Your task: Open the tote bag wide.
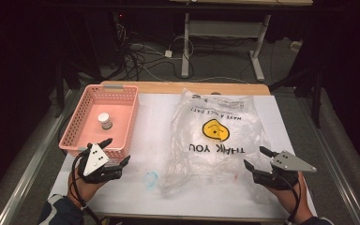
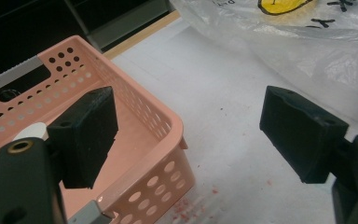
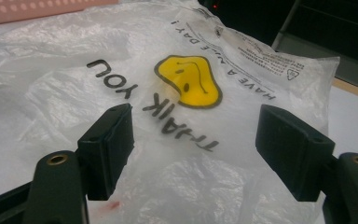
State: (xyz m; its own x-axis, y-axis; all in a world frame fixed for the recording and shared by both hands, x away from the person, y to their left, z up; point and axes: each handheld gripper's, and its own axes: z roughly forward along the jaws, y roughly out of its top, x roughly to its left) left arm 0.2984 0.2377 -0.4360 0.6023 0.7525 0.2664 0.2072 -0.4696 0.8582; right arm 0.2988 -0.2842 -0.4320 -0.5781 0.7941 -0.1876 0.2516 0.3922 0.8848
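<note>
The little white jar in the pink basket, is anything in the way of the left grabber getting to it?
Yes, a little. The near wall of the pink basket stands between the open left gripper and the white jar. The gripper would likely have to go up over the rim and then down. Nothing else lies by the jar.

Cables point(image 1: 136, 58) and a desk frame point(image 1: 222, 35) behind the table point(image 1: 154, 117).

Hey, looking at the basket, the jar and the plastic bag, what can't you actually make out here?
- Jar label: too small in the high view; in the left gripper view a jaw covers most of it.
- Inside of the bag: crinkled, glaring plastic hides whether anything is in it.
- Bag's small print: too fine in the right gripper view.
- Basket: its near wall is cut off by the bottom edge.
</note>
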